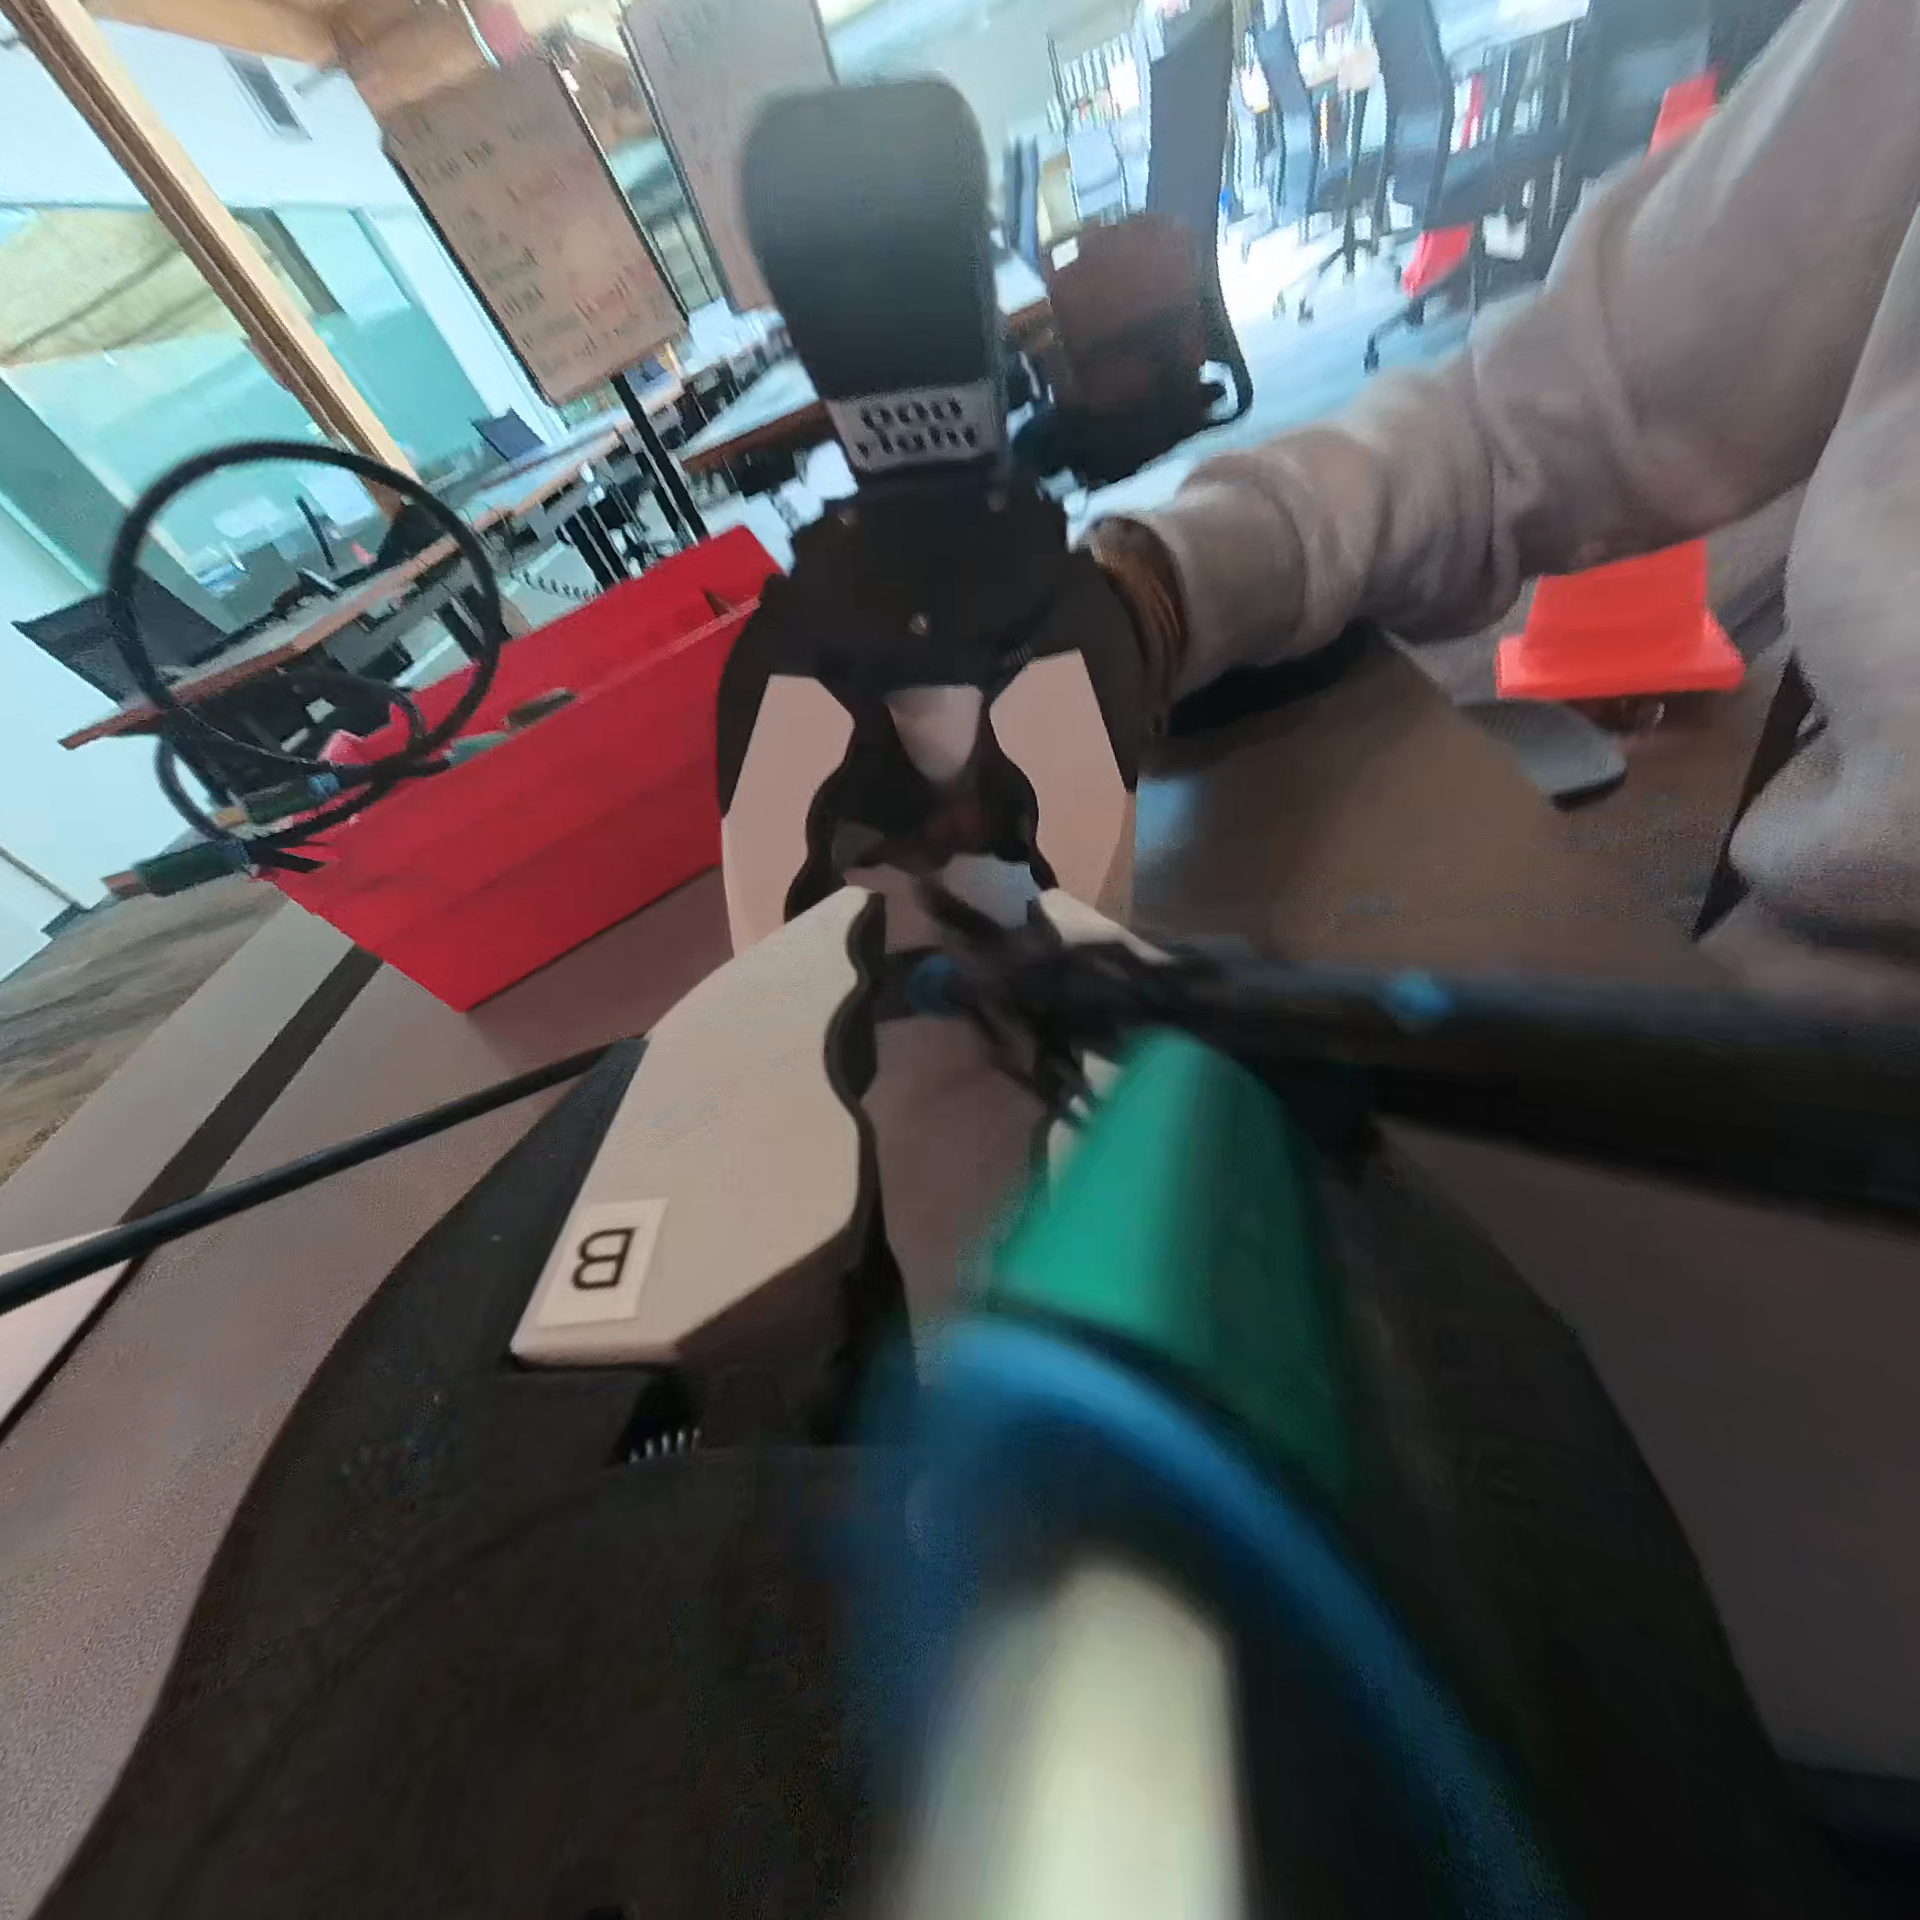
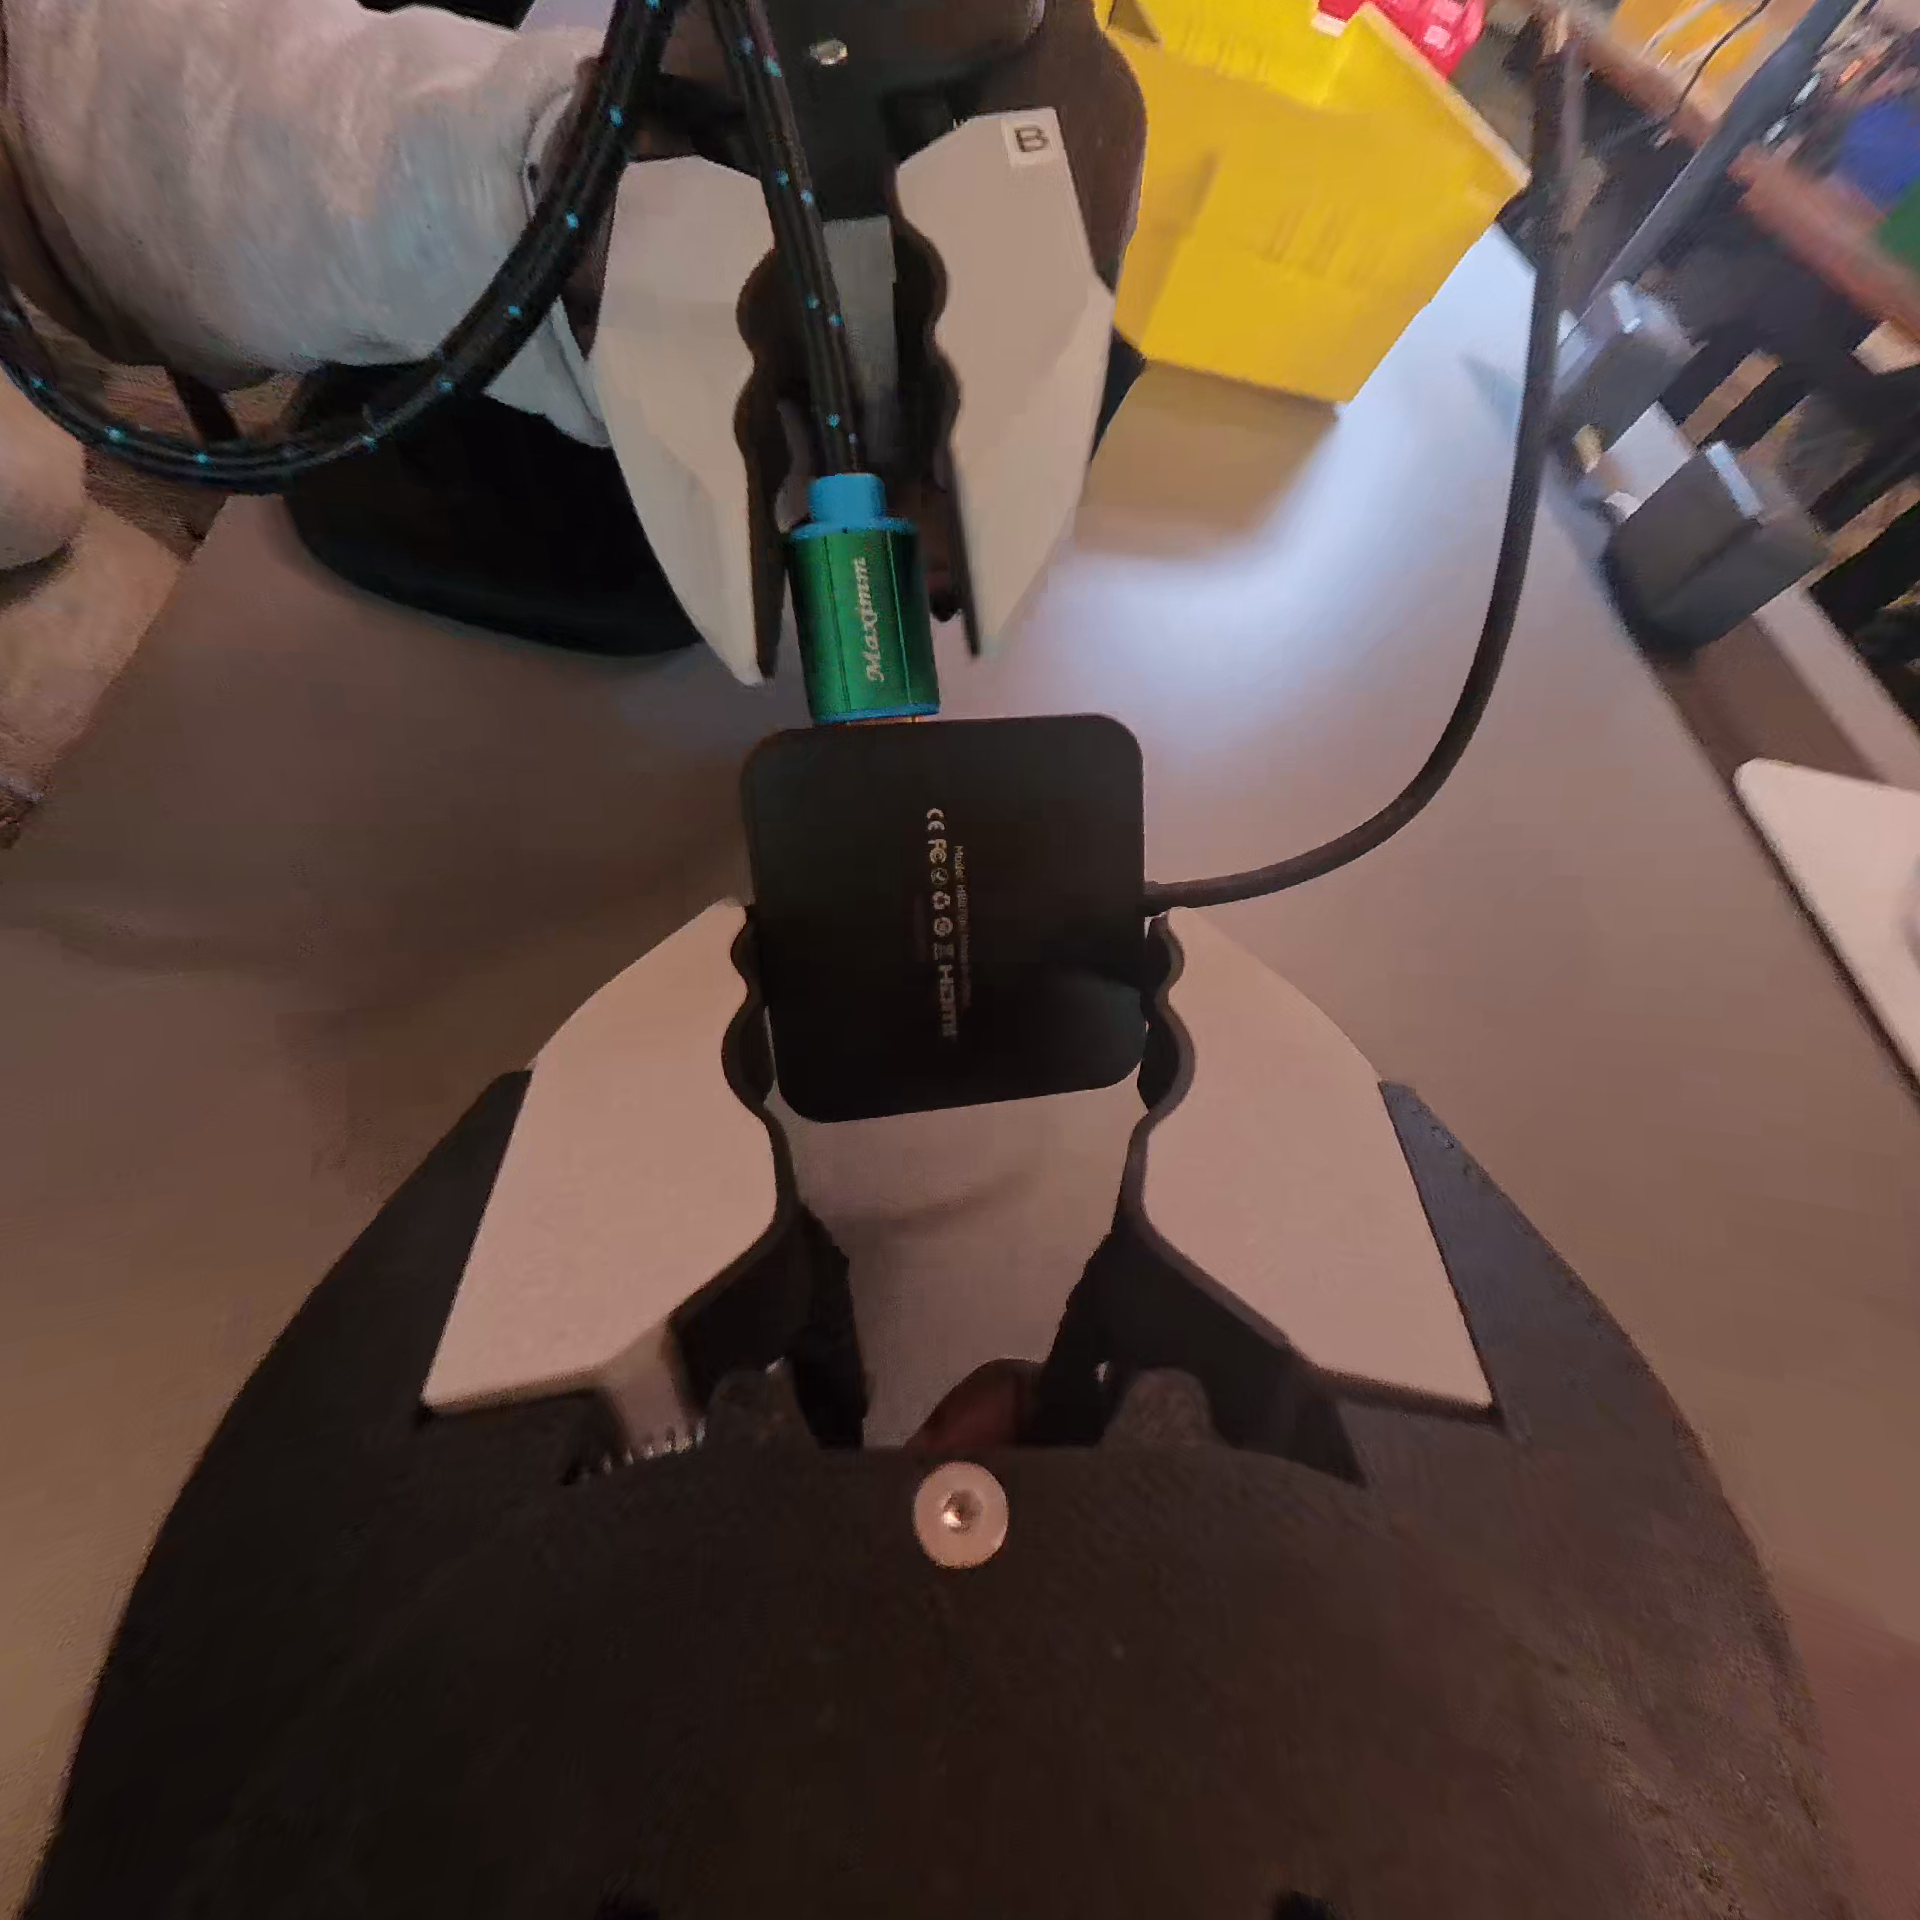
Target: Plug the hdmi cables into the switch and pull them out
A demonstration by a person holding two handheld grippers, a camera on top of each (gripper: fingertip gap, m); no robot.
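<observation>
The black HDMI switch [image 2: 831,831] lies flat between my right gripper [image 2: 951,930] fingers, which are shut on its two sides just above the brown table [image 2: 312,831]. My left gripper [image 2: 862,649] faces it, shut around a green HDMI plug [image 2: 862,623] with a blue collar. The plug's front end meets the switch's far edge; how deep it sits is hidden. Its black braided cable [image 2: 800,229] runs back through the left fingers and loops left. In the left wrist view, my left gripper [image 1: 966,914] points at the right gripper [image 1: 935,873]; a blurred green plug shape [image 1: 1174,1195] fills the foreground.
The switch's own black lead [image 2: 1455,727] curves off right. A yellow bin [image 2: 1299,208] stands behind the left gripper. A red box [image 1: 540,779] with coiled cables [image 1: 301,644] sits at left, an orange cone [image 1: 1621,623] at right. A person's grey sleeve [image 1: 1455,416] reaches in.
</observation>
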